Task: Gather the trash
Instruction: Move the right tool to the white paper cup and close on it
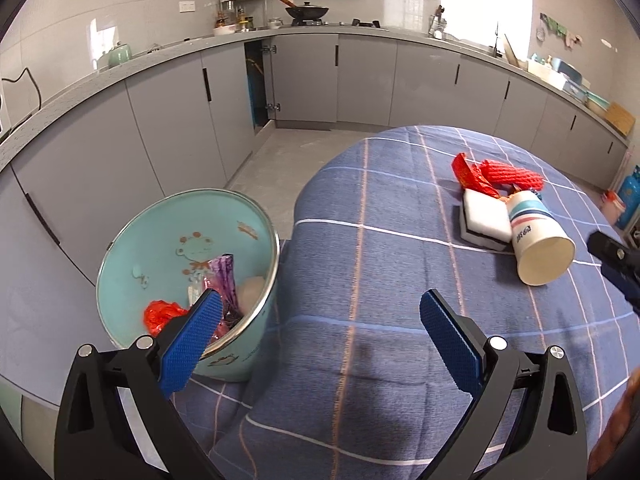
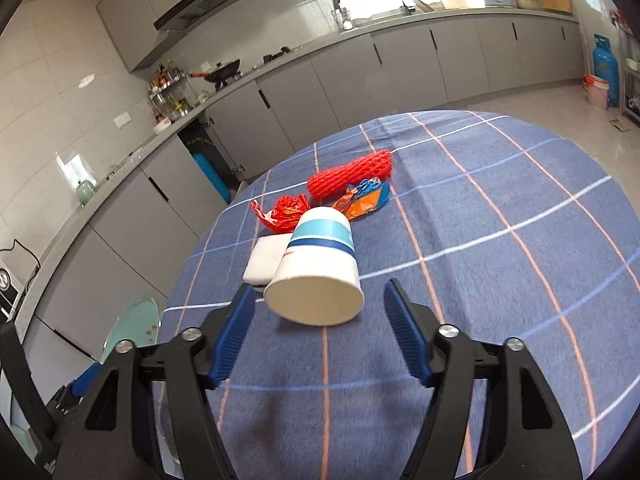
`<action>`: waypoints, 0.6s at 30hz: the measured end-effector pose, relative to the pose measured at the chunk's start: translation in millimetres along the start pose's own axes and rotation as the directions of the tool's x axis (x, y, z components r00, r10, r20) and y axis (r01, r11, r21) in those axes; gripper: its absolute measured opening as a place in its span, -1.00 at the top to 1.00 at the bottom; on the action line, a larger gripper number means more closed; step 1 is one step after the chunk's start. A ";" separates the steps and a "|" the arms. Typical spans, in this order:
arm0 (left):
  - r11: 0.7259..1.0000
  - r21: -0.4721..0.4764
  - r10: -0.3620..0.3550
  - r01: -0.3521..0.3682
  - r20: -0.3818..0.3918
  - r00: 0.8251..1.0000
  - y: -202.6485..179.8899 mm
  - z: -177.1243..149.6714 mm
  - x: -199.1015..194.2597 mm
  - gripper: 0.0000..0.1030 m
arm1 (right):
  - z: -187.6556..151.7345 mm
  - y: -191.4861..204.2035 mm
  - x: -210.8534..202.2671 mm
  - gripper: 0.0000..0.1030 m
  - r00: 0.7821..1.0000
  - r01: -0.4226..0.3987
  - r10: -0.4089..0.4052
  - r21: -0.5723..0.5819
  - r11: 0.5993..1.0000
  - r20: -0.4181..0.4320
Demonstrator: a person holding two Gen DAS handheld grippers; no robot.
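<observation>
A paper cup (image 2: 318,268) lies on its side on the blue checked tablecloth (image 2: 480,280), its mouth toward my right gripper (image 2: 318,332). That gripper is open, its fingers on either side just short of the cup's rim. Behind the cup lie a white sponge (image 2: 264,260), a crumpled red wrapper (image 2: 286,210), a red foam net (image 2: 352,178) and an orange-blue wrapper (image 2: 366,200). My left gripper (image 1: 320,336) is open and empty over the table edge. Beside it stands a teal trash bin (image 1: 176,248) with wrappers inside. The cup (image 1: 540,240) also shows in the left wrist view.
Grey kitchen cabinets (image 1: 360,80) and a counter run along the walls. One cabinet door (image 1: 256,80) stands open. A blue gas cylinder (image 2: 606,68) and a pink bucket (image 2: 596,90) stand on the floor at far right. The bin sits off the table's left edge.
</observation>
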State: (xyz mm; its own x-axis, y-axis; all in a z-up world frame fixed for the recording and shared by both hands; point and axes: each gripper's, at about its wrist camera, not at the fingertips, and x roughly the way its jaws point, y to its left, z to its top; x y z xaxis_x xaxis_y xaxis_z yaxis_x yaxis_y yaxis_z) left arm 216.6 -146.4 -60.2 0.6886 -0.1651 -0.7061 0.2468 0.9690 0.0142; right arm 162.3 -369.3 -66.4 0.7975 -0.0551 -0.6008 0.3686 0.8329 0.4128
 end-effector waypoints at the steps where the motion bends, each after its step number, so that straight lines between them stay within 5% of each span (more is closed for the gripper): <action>1: 1.000 0.006 -0.001 0.001 -0.001 1.000 -1.8 0.5 0.7 -0.88 | 2.3 -0.6 5.1 -0.34 1.000 -0.002 0.003 0.003 1.000 -0.016; 18: 1.000 0.008 0.001 -0.001 -0.027 1.000 -6.3 15.7 23.4 -0.88 | 23.7 5.7 78.3 -0.39 0.982 -0.016 0.011 -0.024 1.000 -0.190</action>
State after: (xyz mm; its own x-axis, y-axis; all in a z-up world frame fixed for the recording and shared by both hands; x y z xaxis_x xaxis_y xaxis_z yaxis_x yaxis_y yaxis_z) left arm 241.8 -159.2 -65.7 0.6700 -0.1592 -0.7251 0.2521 0.9675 0.0206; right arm 238.2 -382.0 -95.0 0.6963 0.0598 -0.7153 0.3443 0.8465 0.4060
